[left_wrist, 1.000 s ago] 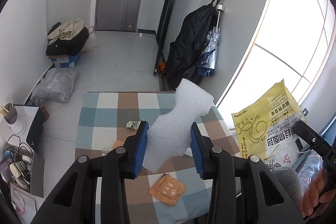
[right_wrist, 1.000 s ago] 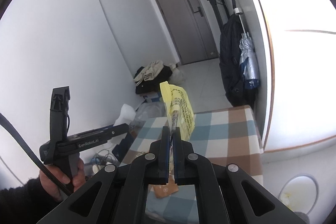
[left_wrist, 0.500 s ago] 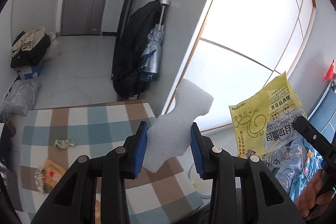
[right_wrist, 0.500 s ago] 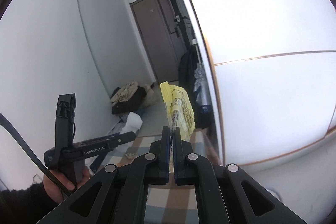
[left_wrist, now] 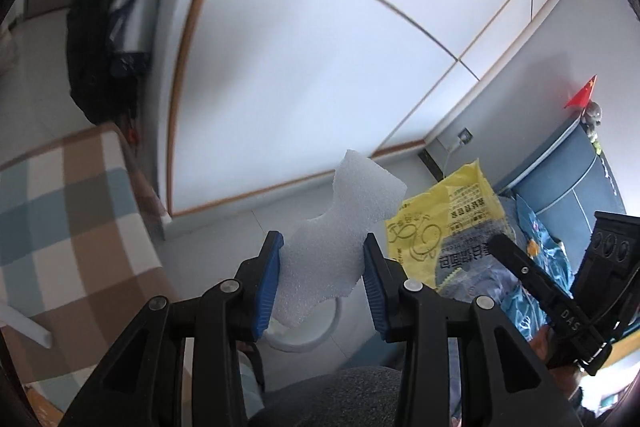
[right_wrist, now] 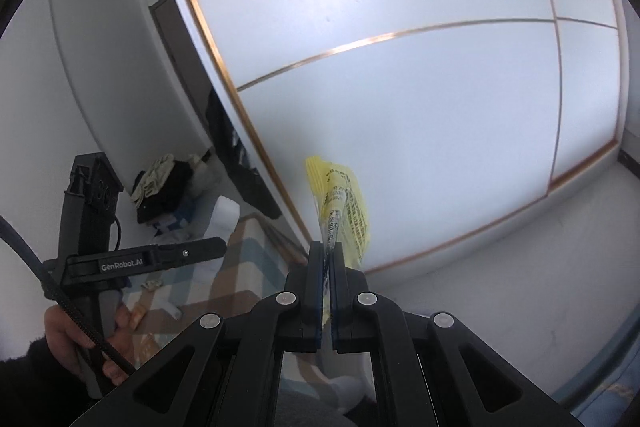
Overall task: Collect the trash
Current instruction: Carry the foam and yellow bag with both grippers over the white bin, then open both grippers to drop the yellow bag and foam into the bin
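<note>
Left wrist view: the left gripper [left_wrist: 322,277] clamps a white foam piece [left_wrist: 340,247] between its blue fingers [left_wrist: 267,287], above a white bin [left_wrist: 316,337] on the floor. Right gripper [right_wrist: 328,285] fingers pinch a yellow wrapper [right_wrist: 344,211]; the checked worktop [left_wrist: 60,227] lies left.

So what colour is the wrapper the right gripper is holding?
Yellow wrapper with dark print; clearest in the left wrist view.
</note>
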`<state>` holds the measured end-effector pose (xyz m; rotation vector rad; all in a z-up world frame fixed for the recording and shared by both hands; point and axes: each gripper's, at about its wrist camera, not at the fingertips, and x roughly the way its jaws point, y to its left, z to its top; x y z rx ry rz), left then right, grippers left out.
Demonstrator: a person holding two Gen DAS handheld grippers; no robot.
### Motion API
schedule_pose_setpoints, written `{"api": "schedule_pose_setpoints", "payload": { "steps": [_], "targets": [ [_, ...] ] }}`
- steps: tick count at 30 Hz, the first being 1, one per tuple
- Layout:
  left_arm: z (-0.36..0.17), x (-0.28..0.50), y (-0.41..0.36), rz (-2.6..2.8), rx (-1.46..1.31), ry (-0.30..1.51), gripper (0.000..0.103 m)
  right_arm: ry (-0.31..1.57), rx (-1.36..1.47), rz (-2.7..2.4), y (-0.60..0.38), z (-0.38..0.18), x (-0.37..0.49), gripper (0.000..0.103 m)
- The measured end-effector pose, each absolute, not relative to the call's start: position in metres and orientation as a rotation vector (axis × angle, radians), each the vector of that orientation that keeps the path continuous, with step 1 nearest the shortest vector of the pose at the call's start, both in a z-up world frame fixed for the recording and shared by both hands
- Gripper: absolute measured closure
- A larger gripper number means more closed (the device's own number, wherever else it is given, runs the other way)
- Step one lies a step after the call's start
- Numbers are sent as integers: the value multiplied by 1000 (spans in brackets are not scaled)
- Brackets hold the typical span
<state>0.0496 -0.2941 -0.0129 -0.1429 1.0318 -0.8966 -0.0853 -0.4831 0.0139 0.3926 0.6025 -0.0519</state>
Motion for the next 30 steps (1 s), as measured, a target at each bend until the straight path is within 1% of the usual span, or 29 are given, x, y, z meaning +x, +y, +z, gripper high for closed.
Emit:
{"api": "schedule_pose_setpoints", "payload": {
  "steps": [2,6,9,15,17,22,24,25,26,27,28,29,30],
  "targets": [
    [-31,51,-314,-937,-147,1109,69,652,442,-72,-498,-10,-82,101],
    [-60,53,-343,-950,-94,1198,69,753,537,-116,-530,-59,-71,101],
    [-82,59,-356,-965,-115,1290,69,811,621,-133,-549,-97,-62,101],
    [-112,70,-374,-938,-93,1397,69,906,730,-141,-567,-159,-47,101],
    [-120,77,-379,-934,-94,1428,69,940,745,-141,-570,-177,-43,99],
    [-137,81,-381,-904,-114,1492,69,1039,784,-113,-565,-213,-25,97],
    [-143,83,-382,-888,-121,1517,69,1072,799,-107,-564,-226,-25,93],
    [-146,84,-383,-883,-116,1527,69,1073,808,-100,-564,-230,-25,84],
    [-148,83,-384,-879,-108,1534,69,1072,819,-96,-564,-233,-26,69],
    [-150,84,-384,-874,-101,1538,69,1062,834,-95,-563,-235,-27,62],
    [-151,85,-385,-870,-95,1542,69,1050,847,-91,-562,-235,-27,52],
    [-152,85,-386,-869,-91,1546,69,1035,861,-85,-562,-231,-29,49],
    [-154,85,-387,-866,-89,1551,69,1027,867,-81,-566,-231,-30,49]
  ]
}}
